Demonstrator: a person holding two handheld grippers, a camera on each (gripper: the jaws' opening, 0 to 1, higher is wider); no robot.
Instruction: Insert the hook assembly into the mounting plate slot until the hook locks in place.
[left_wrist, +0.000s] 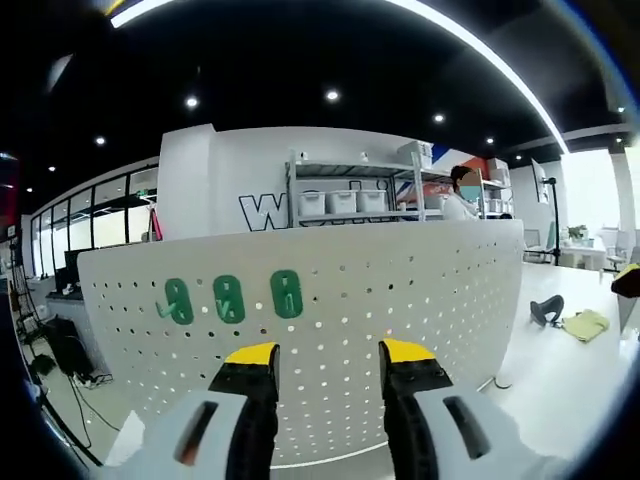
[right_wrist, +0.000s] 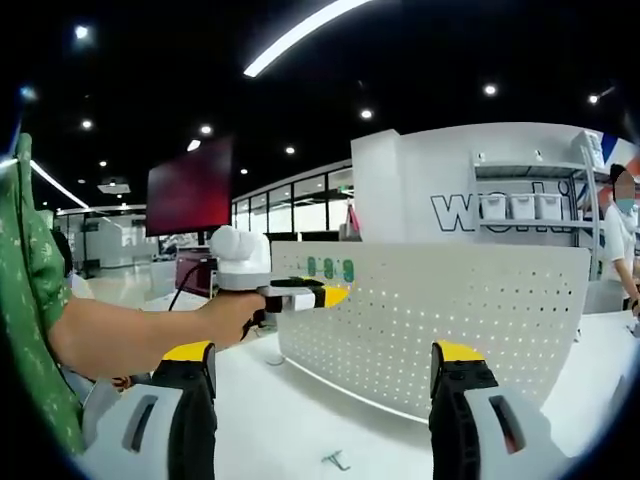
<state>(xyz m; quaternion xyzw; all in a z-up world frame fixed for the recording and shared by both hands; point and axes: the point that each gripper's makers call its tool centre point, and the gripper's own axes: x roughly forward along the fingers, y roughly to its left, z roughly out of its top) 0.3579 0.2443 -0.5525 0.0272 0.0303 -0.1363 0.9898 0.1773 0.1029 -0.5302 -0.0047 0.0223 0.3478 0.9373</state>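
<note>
We see a white pegboard (left_wrist: 330, 330) standing upright on a white table (left_wrist: 560, 385), three green hooks (left_wrist: 228, 298) already seated in its upper left holes. The left gripper (left_wrist: 328, 362) hangs in front of the board, jaws spread, nothing between them. In the right gripper view, the right gripper (right_wrist: 325, 365) is spread wide and empty too; a small metal hook piece (right_wrist: 336, 460) lies on the table between its jaws. Bare tabletop runs along the board's lower edge. A yellow cloth (left_wrist: 586, 324) sits far right.
</note>
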